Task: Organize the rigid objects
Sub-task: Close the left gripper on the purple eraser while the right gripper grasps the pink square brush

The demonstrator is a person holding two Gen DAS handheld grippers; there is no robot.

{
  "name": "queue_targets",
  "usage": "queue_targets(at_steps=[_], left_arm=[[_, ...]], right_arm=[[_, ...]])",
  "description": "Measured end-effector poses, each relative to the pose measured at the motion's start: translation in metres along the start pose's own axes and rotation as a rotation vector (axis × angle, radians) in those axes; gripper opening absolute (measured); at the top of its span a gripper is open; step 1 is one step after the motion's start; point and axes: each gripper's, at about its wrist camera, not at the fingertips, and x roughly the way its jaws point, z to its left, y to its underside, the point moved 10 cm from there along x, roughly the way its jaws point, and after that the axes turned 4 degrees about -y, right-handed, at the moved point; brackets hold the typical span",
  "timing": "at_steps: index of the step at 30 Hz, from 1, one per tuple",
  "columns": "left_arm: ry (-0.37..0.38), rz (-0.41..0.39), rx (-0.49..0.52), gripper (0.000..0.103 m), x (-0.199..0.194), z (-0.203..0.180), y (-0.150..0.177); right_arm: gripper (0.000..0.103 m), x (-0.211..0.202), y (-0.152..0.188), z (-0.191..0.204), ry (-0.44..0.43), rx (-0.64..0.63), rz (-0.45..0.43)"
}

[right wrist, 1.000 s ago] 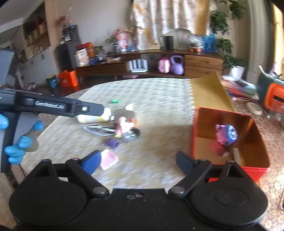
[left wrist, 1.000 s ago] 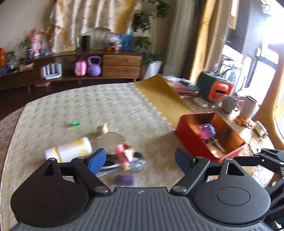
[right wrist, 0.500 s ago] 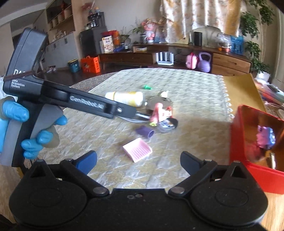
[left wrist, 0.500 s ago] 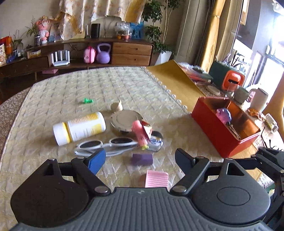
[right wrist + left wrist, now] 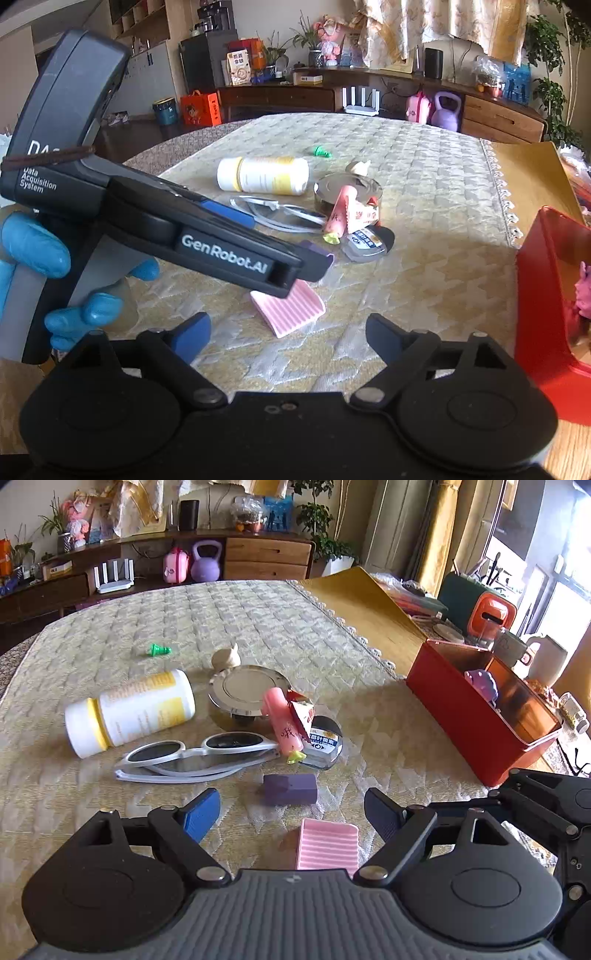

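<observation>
A: Where is the pink block (image 5: 327,844) from the left tool (image 5: 291,810)?

B: Straight ahead and just below it, between the wide-open jaws, which hold nothing. It lies near the worktop's (image 5: 110,635) near edge, ridges running away from the tool, with the purple block (image 5: 290,788) just beyond.

A: And the right tool (image 5: 286,328)?

B: Empty too, jaws closing a little with nothing between them. The pink block lies ahead of it, slightly left, but the left tool is nearer, I judge.

A: Pose?

B: Both tilt down toward the worktop. A blue-gloved hand (image 5: 35,251) grips the left handle. The red box (image 5: 480,716) sits by the right edge.
</observation>
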Motion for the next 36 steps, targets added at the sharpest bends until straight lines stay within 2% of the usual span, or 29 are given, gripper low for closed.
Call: queue_targets(at_steps=[8, 10, 13, 20, 25, 29, 36], left_arm=[[0.001, -0.002, 0.016, 0.084, 0.012, -0.004, 0.000], [0.007, 0.002, 0.020, 0.072, 0.015, -0.005, 0.000], [0.011, 0.009, 0.030, 0.062, 0.018, -0.007, 0.001], [0.022, 0.008, 0.034, 0.049, 0.022, -0.010, 0.000], [0.022, 0.006, 0.023, 0.037, 0.023, -0.007, -0.002], [0.017, 0.006, 0.027, 0.036, 0.024, -0.006, -0.002], [0.016, 0.009, 0.036, 0.036, 0.023, -0.009, -0.002]], right_arm=[[0.078, 0.016, -0.003, -0.002, -0.012, -0.024, 0.012], [0.077, 0.019, -0.004, -0.003, -0.016, -0.030, 0.015], [0.073, 0.024, -0.004, -0.003, -0.019, -0.038, 0.022], [0.066, 0.034, -0.002, -0.002, -0.007, -0.072, 0.036], [0.059, 0.034, -0.004, -0.002, -0.002, -0.087, 0.031], [0.048, 0.033, -0.004, -0.001, 0.011, -0.094, 0.029], [0.046, 0.026, 0.000, 0.000, 0.055, -0.098, 0.036]])
